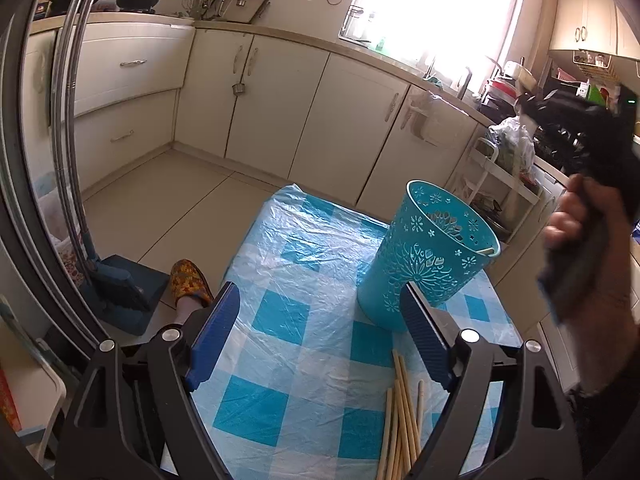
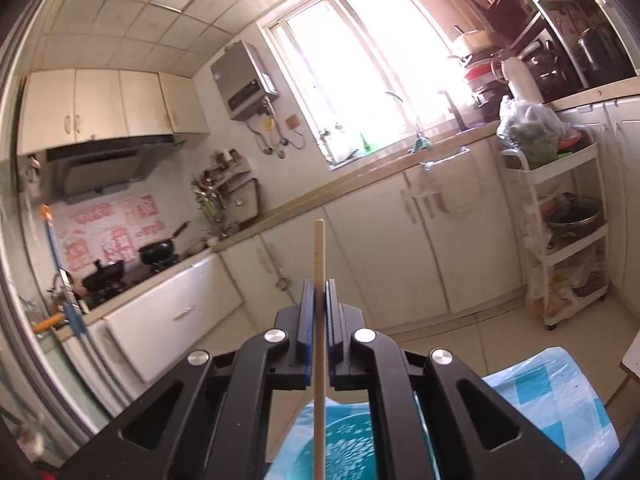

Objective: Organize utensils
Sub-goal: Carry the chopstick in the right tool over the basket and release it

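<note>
A turquoise perforated holder [image 1: 426, 256] stands upright on the blue-checked table cover [image 1: 288, 320], with a chopstick tip showing inside its rim. Several wooden chopsticks [image 1: 402, 420] lie on the cover near the front. My left gripper [image 1: 320, 334] is open just above the table, its right finger beside the holder's base, nothing between the pads. My right gripper [image 2: 319, 308] is shut on one wooden chopstick [image 2: 319, 256], held upright above the holder [image 2: 348, 450]. The hand on the right gripper [image 1: 580, 240] shows at the right of the left wrist view.
Cream cabinets and a counter with a sink run under a bright window [image 2: 360, 64]. A white tiered cart [image 2: 560, 232] with bags and pots stands at the right. A slippered foot [image 1: 190, 284] and a dustpan [image 1: 128, 288] are on the floor left of the table.
</note>
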